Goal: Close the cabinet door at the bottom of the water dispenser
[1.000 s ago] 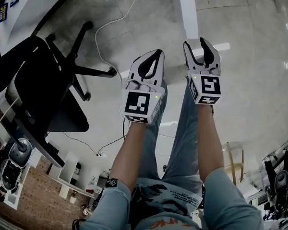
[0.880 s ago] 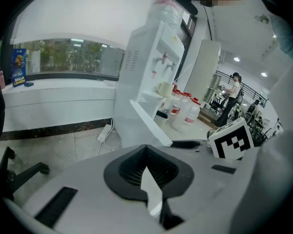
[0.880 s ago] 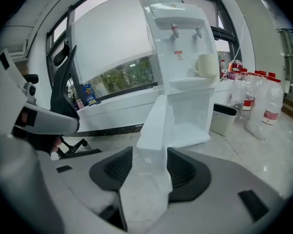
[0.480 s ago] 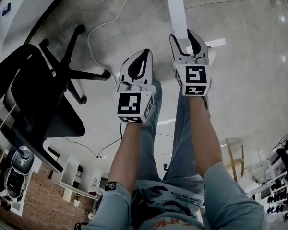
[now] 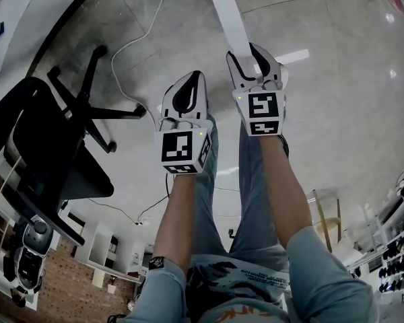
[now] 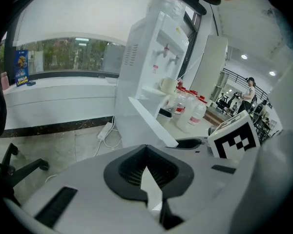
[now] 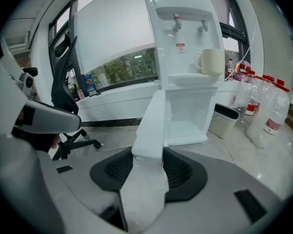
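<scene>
The white water dispenser (image 7: 183, 43) stands ahead, its bottom cabinet (image 7: 190, 116) open and bare inside. The cabinet door (image 7: 153, 126) swings out toward me, edge-on. In the head view the door (image 5: 222, 9) is a white strip reaching down between the jaws of my right gripper (image 5: 243, 51), which is open around its free edge. My left gripper (image 5: 196, 77) hangs beside it on the left, shut on nothing and off the door. From the left gripper view the dispenser (image 6: 151, 67) and the door (image 6: 151, 123) lie ahead to the right.
A black office chair (image 5: 54, 140) stands on the left, with a cable (image 5: 131, 46) running over the floor near it. A cream mug (image 7: 210, 61) sits on the dispenser's tray. A bin (image 7: 225, 118) and several bottles (image 7: 273, 111) stand right of the dispenser.
Both grippers have moved forward toward the dispenser. The door's edge, just ahead of the right gripper a second ago, now lies between its jaws.
</scene>
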